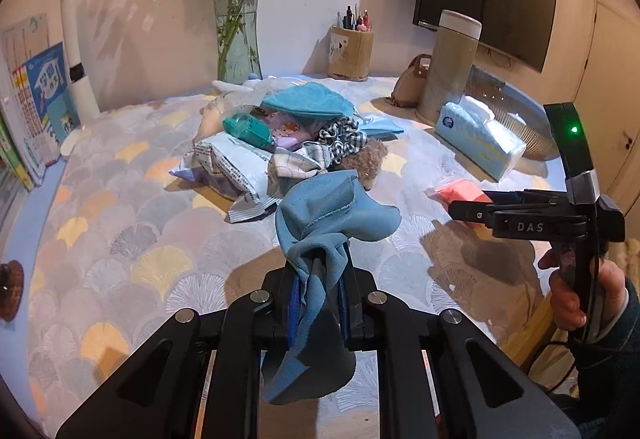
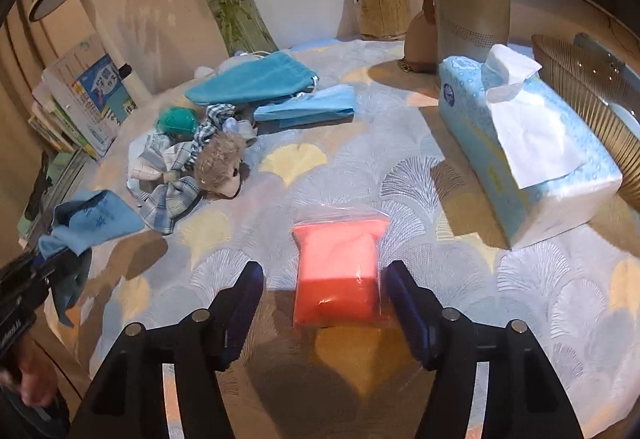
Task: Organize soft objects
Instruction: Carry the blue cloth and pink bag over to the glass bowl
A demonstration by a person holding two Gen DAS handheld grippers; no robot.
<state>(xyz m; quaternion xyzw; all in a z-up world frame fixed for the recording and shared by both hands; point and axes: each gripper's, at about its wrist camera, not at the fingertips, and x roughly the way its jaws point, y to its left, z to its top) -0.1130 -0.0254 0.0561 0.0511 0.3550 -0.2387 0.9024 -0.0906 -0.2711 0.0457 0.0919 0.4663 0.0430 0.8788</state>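
**Left gripper holds a blue cloth, right gripper waits over a red packet**

The left gripper is clamped on a light blue cloth, which hangs crumpled above the patterned tablecloth, in front of the pile of soft things. The right gripper has its fingers apart, and the red packet in a clear bag lies flat between them on the tablecloth; whether the right finger touches the bag I cannot tell.

To do this step well, I think the right gripper should go lower and close across the middle of the packet, not only on the thin plastic edge, because the bag looks slippery and the content soft. The closing should be gentle, so the packet is not pushed forward. The left gripper should keep the cloth lifted and away from the right one, so the two tools do not cross.

Counted, I see two grippers, one held cloth and one red packet. In the pile there is one teal pouch, one folded light blue cloth, one green ball-like thing, one brown fluffy toy, a few checked fabric pieces that I cannot count exactly, and one printed white packet. Beside them stands one tissue pack, one glass vase and one pen holder.
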